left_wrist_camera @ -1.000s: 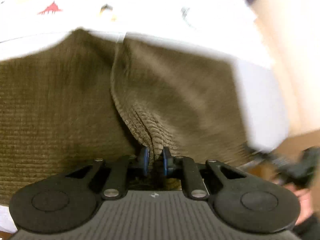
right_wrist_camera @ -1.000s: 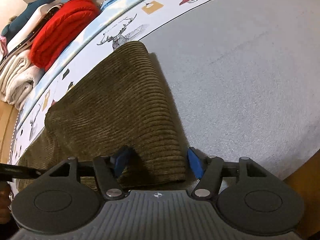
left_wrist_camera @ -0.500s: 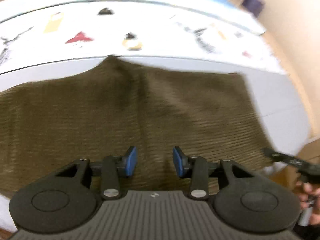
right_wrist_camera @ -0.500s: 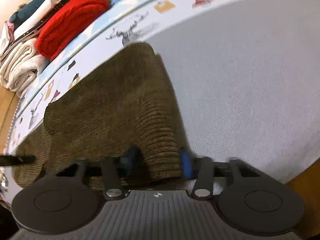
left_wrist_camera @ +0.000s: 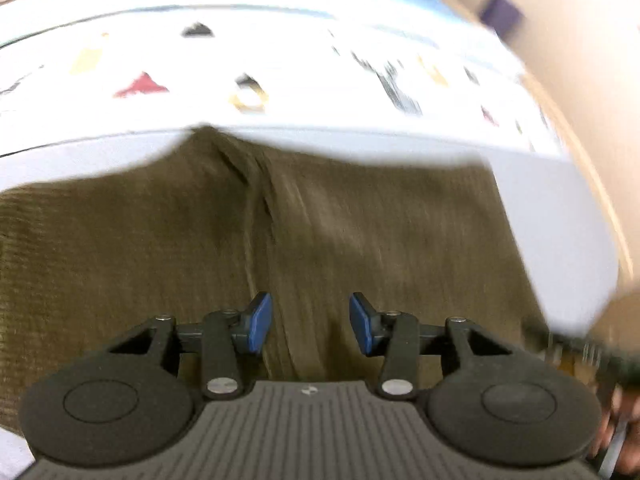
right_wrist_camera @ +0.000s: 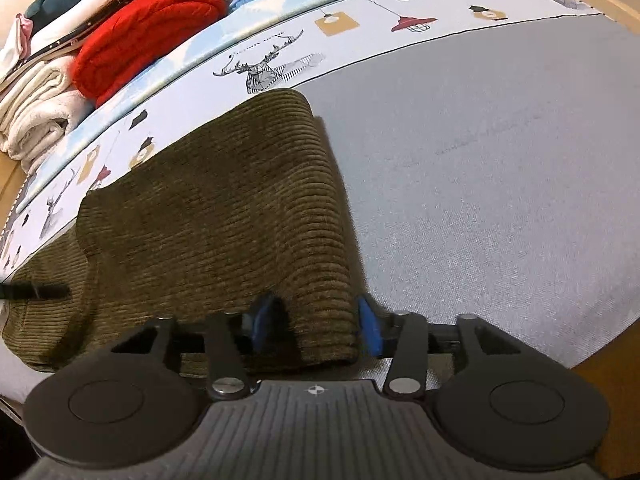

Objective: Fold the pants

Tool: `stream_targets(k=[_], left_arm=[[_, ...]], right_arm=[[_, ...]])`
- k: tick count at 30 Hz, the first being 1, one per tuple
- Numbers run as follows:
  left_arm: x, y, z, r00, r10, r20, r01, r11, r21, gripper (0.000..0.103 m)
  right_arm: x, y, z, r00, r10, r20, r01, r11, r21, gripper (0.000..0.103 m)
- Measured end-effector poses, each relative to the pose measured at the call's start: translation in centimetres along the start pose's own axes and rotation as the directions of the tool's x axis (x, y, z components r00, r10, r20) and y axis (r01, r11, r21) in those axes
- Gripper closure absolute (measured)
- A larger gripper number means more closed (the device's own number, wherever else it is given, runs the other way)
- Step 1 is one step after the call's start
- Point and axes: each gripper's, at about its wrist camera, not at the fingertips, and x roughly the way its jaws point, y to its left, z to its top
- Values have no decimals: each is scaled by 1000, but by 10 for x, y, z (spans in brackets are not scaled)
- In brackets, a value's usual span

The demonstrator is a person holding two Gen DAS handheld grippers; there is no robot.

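- Change noted, left side: one second ago the left gripper [left_wrist_camera: 310, 322] was pinched tight on a raised ridge of the pants [left_wrist_camera: 360, 248]; half a second ago its fingers had parted. They now stand wide apart with nothing between them but cloth lying below.
- Meaning: in my judgement the left side has let go of its fold and the cloth has settled flat. A shallow crease remains, running away from the left finger toward the far edge of the garment.
- Change noted, right side: little. The right gripper [right_wrist_camera: 316, 324] sat over the folded edge of the pants [right_wrist_camera: 224, 216] a second ago and sits there now, with its fingers apart.
- The right fingers straddle the near corner of the folded edge, one blue pad on each side of the thick corduroy roll. They do not visibly clamp it; whether the pads touch the cloth cannot be told.
- Location of the garment: the pants lie folded on the grey sheet [right_wrist_camera: 500, 168], the far edge reaching the printed border [right_wrist_camera: 332, 24] with its deer and lamp figures. A lower layer shows at the left in the right wrist view.
- Position relative to the left gripper: the cloth lies directly beneath and ahead of it, filling the middle of that view.
- Surroundings: a stack of folded laundry [right_wrist_camera: 140, 28], red on top, lies well apart at the far side.
- Finding: one fold appears laid; a further fold is likely still due.
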Motion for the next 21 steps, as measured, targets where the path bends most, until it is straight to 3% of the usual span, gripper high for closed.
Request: stream_targets(k=[3, 8, 11, 15, 18, 19, 21], left_arm=[[9, 7, 13, 998, 8, 68, -4, 998, -67, 55], [36, 22, 25, 990, -39, 132, 60, 986, -154, 54], [45, 32, 34, 990, -67, 121, 88, 980, -180, 52], [73, 23, 36, 994, -31, 102, 45, 990, -136, 47], [76, 16, 39, 994, -47, 97, 55, 996, -74, 76], [73, 13, 40, 993, -44, 105, 48, 998, -37, 81], [53, 4, 44, 985, -59, 161, 55, 998, 28, 82]], right_arm=[[5, -2, 1, 1000, 9, 0, -9, 1000, 11, 49], [8, 0, 1, 1000, 7, 3, -7, 1000, 3, 49], [8, 3, 2, 1000, 1, -1, -1, 1000, -16, 49], [10, 7, 4, 1000, -8, -5, 8, 998, -57, 49], [12, 6, 3, 1000, -9, -8, 9, 998, -54, 49], [13, 6, 3, 1000, -5, -10, 4, 999, -54, 53], [8, 13, 5, 1000, -7, 28, 10, 995, -101, 72]])
